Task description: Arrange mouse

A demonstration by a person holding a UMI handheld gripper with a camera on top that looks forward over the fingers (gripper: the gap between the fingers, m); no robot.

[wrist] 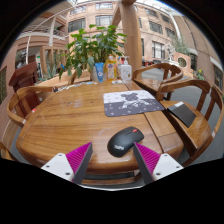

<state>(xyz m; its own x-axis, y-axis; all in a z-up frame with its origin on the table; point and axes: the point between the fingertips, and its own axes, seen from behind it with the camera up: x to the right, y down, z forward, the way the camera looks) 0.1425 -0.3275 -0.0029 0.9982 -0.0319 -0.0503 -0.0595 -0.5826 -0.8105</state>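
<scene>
Evidently the gripper [112,158] stands open, fingers spread around the near mouse [125,140] — lined up to carry it to the far mousepad [130,101]

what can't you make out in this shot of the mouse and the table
- Mouse, gripper view: just ahead of the open tool; its buttons and wheel are too small to tell.
- Mouse pad: printed pattern too small to read.
- Bottles by the plant: labels unreadable.
- Dark object at table edge: identity unclear.
</scene>
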